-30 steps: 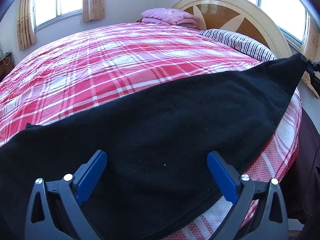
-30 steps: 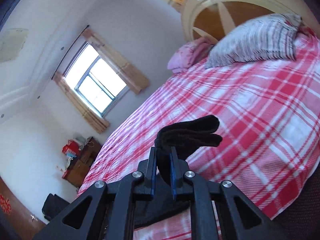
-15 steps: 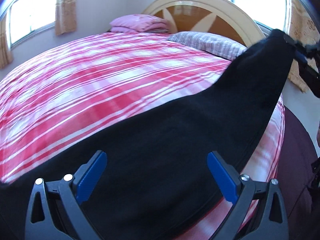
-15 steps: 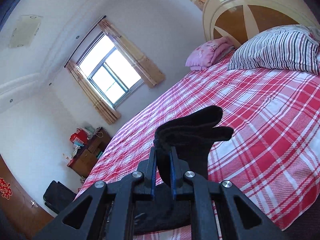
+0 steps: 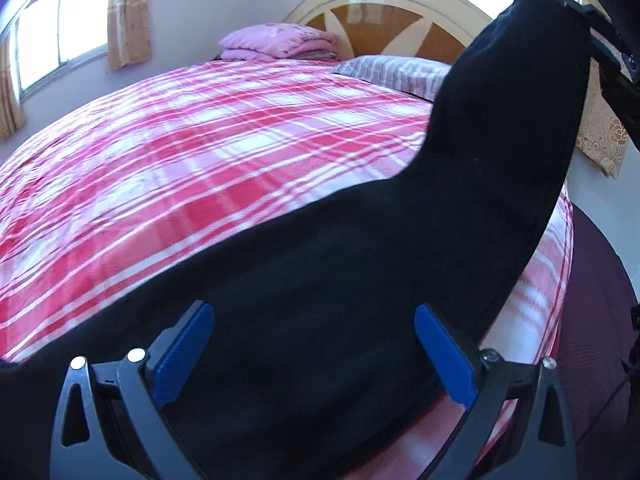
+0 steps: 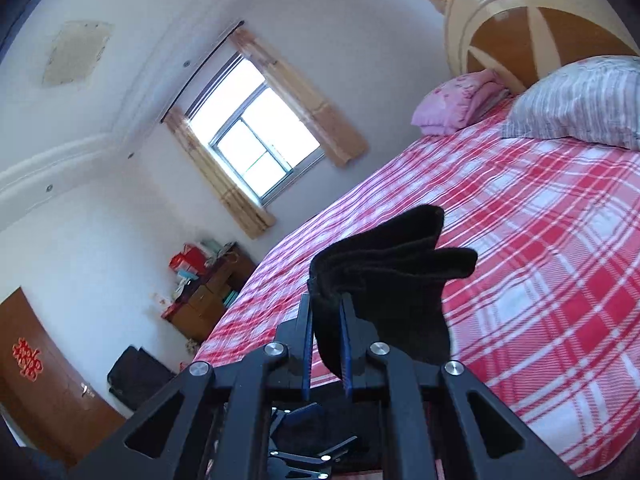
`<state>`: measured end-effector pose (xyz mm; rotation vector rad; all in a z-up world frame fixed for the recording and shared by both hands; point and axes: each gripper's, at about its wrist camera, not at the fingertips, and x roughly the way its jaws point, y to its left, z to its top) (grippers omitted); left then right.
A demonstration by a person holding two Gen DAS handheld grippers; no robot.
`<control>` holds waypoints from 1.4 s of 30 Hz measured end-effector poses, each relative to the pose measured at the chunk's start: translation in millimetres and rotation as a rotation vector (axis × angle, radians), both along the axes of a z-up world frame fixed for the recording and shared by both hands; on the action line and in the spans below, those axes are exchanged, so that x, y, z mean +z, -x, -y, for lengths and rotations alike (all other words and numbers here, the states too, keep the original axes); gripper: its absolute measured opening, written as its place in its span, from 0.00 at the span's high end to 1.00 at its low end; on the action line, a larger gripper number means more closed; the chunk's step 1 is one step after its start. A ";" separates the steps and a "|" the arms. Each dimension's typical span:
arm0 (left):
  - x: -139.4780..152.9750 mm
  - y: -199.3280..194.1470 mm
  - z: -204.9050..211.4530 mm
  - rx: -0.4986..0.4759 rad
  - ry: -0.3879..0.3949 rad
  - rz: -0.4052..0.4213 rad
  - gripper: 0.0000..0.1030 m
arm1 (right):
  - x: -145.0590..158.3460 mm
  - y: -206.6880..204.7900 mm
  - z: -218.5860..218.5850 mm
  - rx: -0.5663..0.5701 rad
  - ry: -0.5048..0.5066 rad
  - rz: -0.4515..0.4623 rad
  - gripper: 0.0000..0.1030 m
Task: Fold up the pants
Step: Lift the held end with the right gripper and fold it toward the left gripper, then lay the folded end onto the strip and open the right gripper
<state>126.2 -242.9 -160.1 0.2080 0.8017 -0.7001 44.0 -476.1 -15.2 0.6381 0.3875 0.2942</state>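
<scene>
The black pants (image 5: 360,272) lie along the near edge of the red plaid bed (image 5: 224,148), one end lifted high at the right. My left gripper (image 5: 316,354) is open, its blue pads spread wide just above the flat part of the cloth. My right gripper (image 6: 326,344) is shut on a bunched end of the pants (image 6: 392,268) and holds it up above the bed. It also shows at the top right of the left wrist view (image 5: 592,20), where the raised cloth ends.
A striped pillow (image 5: 404,74) and folded pink bedding (image 5: 276,42) lie by the headboard (image 5: 400,12). A wooden dresser with clutter (image 6: 208,284), a black bag (image 6: 136,376) and a window (image 6: 256,148) are on the far side of the bed.
My right gripper has lifted its end of the pants higher and towards the headboard, pulling the cloth up off the bed. The left gripper has stayed open over the pants.
</scene>
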 end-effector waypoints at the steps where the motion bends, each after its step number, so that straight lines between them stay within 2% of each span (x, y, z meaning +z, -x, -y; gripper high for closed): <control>1: -0.6 -0.7 -9.5 0.013 -0.001 -0.002 0.00 | -0.3 -2.3 -7.7 0.018 0.006 -0.002 0.89; 4: -4.7 -8.5 -43.2 0.076 0.000 -0.038 0.00 | -2.1 -10.2 -29.3 0.073 0.025 -0.013 0.89; 7: -6.7 -13.4 -68.9 0.124 0.042 -0.068 0.00 | -6.5 -20.0 -48.5 0.119 0.039 -0.032 0.89; 12: -4.1 -13.3 -99.4 0.182 0.076 -0.074 0.00 | -18.9 -38.6 -84.3 0.196 0.062 -0.072 0.89; 15: -3.1 -11.5 -114.2 0.213 0.084 -0.067 0.00 | -32.3 -50.3 -107.7 0.245 0.076 -0.101 0.89; 20: -7.7 -16.3 -134.4 0.240 0.118 -0.100 0.00 | -60.7 -65.4 -144.6 0.319 0.122 -0.157 0.89; 24: -9.1 -17.0 -143.6 0.254 0.143 -0.115 0.00 | -87.2 -74.8 -174.6 0.377 0.197 -0.217 0.89; 32: -10.2 -17.5 -150.5 0.257 0.174 -0.137 0.00 | -129.9 -80.0 -197.9 0.431 0.294 -0.317 0.89; 42: -8.3 -18.5 -142.9 0.216 0.198 -0.146 0.02 | -151.3 -69.4 -224.2 0.456 0.484 -0.347 0.88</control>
